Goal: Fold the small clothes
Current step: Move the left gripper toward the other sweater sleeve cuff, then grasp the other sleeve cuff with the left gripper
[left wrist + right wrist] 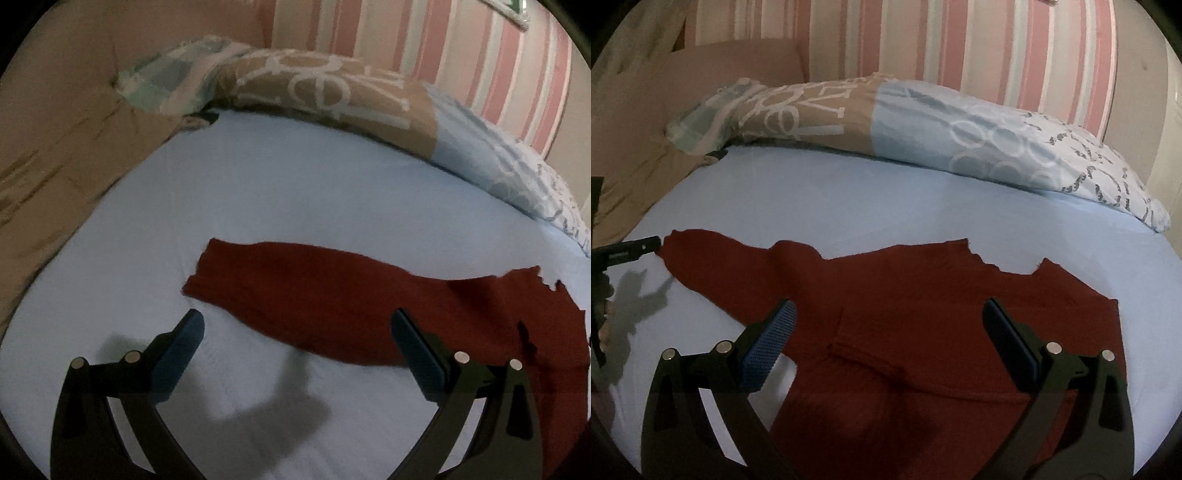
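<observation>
A dark red long-sleeved garment [923, 317] lies spread flat on the light blue bed sheet [849, 192]. In the left wrist view its sleeve [295, 291] stretches out to the left. My left gripper [297, 325] is open and empty, hovering over the sleeve's near edge; it also shows at the left edge of the right wrist view [631, 249], just beside the sleeve cuff. My right gripper [888, 317] is open and empty above the garment's body, with a seam fold between its fingers.
A patterned tan, blue and white pillow [886, 125] lies along the back of the bed, also in the left wrist view [332, 96]. A tan blanket [55, 184] is bunched at the left. A pink striped wall [923, 44] stands behind.
</observation>
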A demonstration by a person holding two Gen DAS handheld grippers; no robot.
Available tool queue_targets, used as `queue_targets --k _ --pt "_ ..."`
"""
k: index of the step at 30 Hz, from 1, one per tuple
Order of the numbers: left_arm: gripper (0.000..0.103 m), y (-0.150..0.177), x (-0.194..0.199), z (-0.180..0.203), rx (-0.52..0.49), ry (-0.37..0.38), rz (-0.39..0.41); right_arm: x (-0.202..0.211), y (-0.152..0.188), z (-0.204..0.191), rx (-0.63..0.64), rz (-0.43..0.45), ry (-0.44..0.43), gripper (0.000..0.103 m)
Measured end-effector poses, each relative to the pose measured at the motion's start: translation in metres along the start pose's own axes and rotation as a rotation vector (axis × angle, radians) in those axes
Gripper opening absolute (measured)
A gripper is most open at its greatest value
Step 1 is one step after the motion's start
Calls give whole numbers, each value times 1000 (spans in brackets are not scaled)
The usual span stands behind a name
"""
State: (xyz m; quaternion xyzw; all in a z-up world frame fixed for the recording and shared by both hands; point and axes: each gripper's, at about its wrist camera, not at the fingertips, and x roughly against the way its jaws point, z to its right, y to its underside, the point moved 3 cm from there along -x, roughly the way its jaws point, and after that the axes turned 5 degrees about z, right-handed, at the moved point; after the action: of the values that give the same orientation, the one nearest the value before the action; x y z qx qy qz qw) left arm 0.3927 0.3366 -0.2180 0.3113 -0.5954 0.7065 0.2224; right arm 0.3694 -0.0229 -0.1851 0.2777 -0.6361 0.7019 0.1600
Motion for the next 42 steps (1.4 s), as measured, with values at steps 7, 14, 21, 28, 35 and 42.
queue_targets --k 7,14,21,28,35,42 --pt "101 8 -26 -28 115 3 -23 -16 -7 -7 -16 0 -25 100" --pt "101 6 -50 -65 330 78 -41 -17 1 -11 35 -9 -9 100" --pt "79 1 -74 -55 192 -55 -94 -25 4 -7 45 -44 12 100" --pt "17 -6 -78 -46 114 -40 -82 -30 9 2 33 -60 34 100" --pt "15 -11 -45 1 -21 -18 -17 -24 5 21 3 -42 54 100" --pt "15 -8 2 94 -129 73 10 -10 -3 68 -66 -22 99 100"
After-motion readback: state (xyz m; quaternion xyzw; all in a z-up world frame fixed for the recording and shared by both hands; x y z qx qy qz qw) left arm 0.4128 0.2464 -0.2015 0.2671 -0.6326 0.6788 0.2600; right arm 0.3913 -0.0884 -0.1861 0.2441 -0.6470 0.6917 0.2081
